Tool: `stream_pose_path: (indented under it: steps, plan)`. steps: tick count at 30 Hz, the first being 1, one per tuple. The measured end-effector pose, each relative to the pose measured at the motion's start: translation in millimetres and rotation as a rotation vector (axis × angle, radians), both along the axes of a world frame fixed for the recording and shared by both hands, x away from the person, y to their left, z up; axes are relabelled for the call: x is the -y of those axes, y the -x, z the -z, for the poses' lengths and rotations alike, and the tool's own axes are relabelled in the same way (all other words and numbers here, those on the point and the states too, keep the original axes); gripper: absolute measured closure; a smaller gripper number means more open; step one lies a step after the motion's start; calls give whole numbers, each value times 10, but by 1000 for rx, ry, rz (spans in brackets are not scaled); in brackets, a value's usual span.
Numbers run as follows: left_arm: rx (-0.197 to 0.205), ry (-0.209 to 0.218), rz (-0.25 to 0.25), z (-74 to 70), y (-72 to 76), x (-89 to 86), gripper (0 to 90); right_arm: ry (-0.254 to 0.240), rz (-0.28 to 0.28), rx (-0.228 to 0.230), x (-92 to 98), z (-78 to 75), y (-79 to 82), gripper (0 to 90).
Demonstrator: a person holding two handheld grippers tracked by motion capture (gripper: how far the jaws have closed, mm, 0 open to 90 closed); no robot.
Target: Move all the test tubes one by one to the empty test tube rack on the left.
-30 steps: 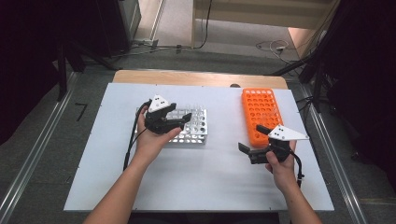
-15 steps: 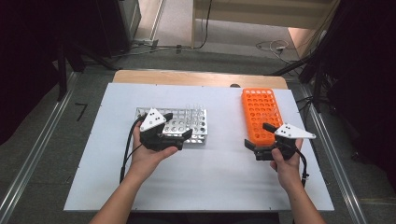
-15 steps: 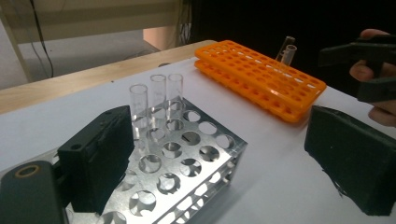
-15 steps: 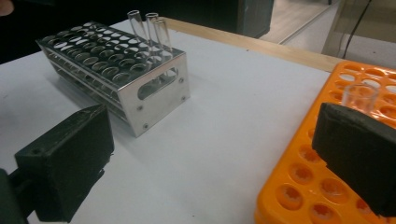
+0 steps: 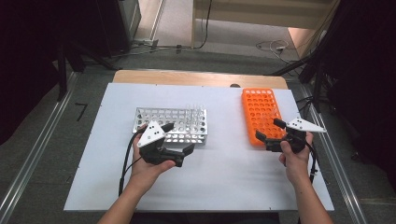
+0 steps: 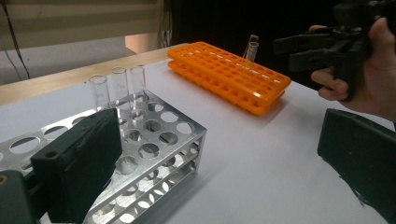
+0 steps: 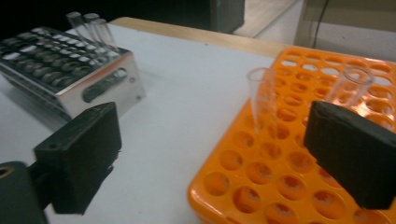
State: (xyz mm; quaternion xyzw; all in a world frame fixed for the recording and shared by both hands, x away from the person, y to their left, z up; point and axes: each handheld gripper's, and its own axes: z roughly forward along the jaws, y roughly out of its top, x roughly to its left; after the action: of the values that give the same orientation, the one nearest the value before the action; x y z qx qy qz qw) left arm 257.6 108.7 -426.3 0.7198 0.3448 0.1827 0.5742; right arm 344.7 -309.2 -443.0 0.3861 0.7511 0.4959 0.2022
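A silver metal rack [image 5: 159, 119] lies left of centre with three clear tubes [image 5: 196, 111] upright at its far right end. My left gripper [image 5: 180, 137] hovers off the rack's near right corner. Its jaws have just been opening and now stand open with nothing between them. In the left gripper view the rack [image 6: 154, 140] and its tubes [image 6: 119, 86] sit by the left jaw. An orange rack [image 5: 260, 112] lies on the right with two clear tubes [image 7: 264, 100] standing in it. My right gripper [image 5: 267, 129] is open over its near end, its jaws either side of those tubes without touching.
The white tabletop [image 5: 224, 172] reaches a wooden strip [image 5: 196, 78] at the far edge. Metal rails run along both sides on the floor. In the left gripper view the other hand and its gripper [image 6: 322, 44] hang beyond the orange rack [image 6: 229, 74].
My left gripper has drawn back from the tubes in the metal rack toward the near side, and its jaws have spread. My right gripper has moved right and farther, onto the orange rack's near end.
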Motion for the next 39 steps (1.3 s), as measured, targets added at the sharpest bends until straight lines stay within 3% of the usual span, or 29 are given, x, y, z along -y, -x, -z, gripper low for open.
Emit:
stream_pose_path:
  steps: [3, 9, 17, 24, 32, 39]
  plan:
    - [-7, 1, 24, 31, 18, 13, 0, 6, 25, -28, 18, 62, -83, 66]
    - [-14, -1, 26, 63, 19, 17, 0, 35, 115, -84, -8, 191, -233, 279]
    - [-18, -5, 24, 77, 12, 22, 0, 65, 161, -95, -81, 283, -326, 515]
    - [-23, -5, 21, 80, 7, 17, 0, 107, 198, -77, -116, 307, -346, 607]
    - [-24, 2, 18, 78, 2, 15, 0, 148, 198, -44, -173, 327, -329, 680]
    - [-22, -3, 19, 79, 6, 20, 0, 156, 216, -30, -186, 328, -318, 741]
